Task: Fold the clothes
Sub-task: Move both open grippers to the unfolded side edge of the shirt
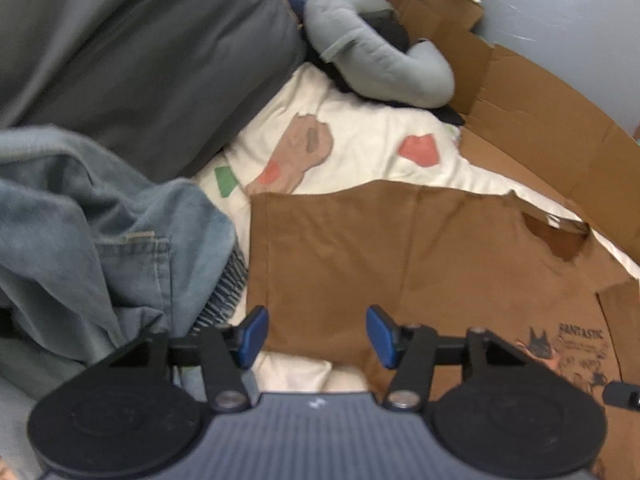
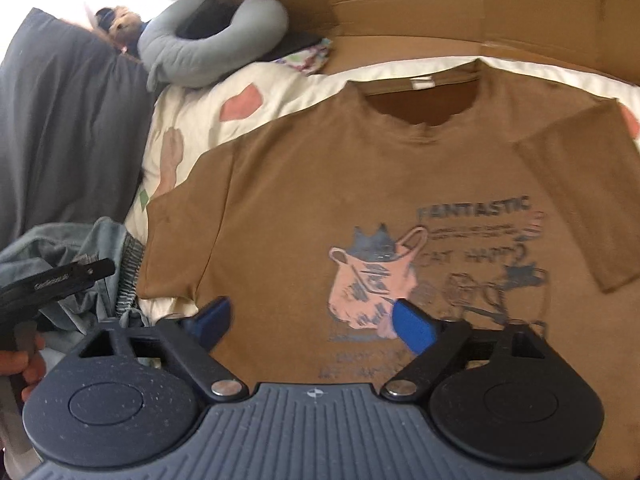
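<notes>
A brown T-shirt (image 2: 304, 184) with a cat-and-bag print lies spread flat, front up, on a white patterned sheet (image 2: 192, 120), collar toward the far side. My right gripper (image 2: 316, 320) hovers open over the shirt's lower chest, blue pads wide apart, nothing between them. In the left wrist view the same brown T-shirt (image 1: 400, 256) shows its left sleeve edge. My left gripper (image 1: 316, 332) stands open above that sleeve's near edge, empty. The left tool's black body (image 2: 60, 284) and a hand (image 2: 28, 364) appear at the right view's left edge.
Crumpled blue jeans (image 1: 88, 232) pile up left of the shirt. A dark grey pillow (image 1: 132, 60) lies behind them. A grey neck pillow (image 2: 208, 44) and a plush toy (image 2: 120, 20) sit at the back. Brown cardboard (image 2: 440, 4) lines the far side and right.
</notes>
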### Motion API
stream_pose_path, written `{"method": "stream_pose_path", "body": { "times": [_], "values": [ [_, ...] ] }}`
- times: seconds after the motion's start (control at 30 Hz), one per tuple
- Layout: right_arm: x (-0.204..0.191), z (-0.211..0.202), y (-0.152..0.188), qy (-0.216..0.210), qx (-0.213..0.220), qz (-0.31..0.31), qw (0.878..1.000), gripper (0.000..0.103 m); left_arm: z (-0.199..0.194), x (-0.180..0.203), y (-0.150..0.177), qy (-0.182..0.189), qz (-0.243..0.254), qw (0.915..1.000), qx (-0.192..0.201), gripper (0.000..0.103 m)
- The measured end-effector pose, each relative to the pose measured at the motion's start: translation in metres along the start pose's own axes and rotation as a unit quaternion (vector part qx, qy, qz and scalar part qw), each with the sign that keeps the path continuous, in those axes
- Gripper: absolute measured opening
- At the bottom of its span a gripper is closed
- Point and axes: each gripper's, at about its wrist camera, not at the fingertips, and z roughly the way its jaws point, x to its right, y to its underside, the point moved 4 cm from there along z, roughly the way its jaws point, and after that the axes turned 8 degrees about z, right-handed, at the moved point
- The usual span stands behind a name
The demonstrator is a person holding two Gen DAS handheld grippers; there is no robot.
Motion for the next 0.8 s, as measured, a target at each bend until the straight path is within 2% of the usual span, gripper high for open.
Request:
{"method": "stream_pose_path", "body": {
  "times": [0.13, 0.23, 0.43, 0.6, 0.8],
  "values": [
    [0.001, 0.023, 0.009, -0.003, 0.007, 0.004, 1.0, 0.083, 0.022, -0.006, 0.016, 0.002, -0.015, 0.9999, -0.001, 0.055],
    [0.003, 0.036, 0.017, -0.004, 0.013, 0.017, 1.0, 0.082, 0.037, -0.005, 0.025, -0.004, -0.006, 1.0, 0.0, 0.055],
    [0.003, 0.057, 0.042, 0.003, -0.001, 0.003, 1.0, 0.082, 0.062, -0.013, 0.042, -0.026, -0.02, 0.9994, 0.001, 0.053],
    [0.003, 0.069, 0.062, 0.01, -0.012, -0.006, 1.0, 0.082, 0.07, -0.024, 0.05, -0.021, -0.05, 0.9983, 0.022, 0.053],
    [-0.008, 0.079, 0.079, 0.005, -0.017, -0.038, 0.999, 0.082, 0.085, -0.032, 0.054, -0.022, -0.078, 0.9966, 0.016, 0.055]
  ]
}}
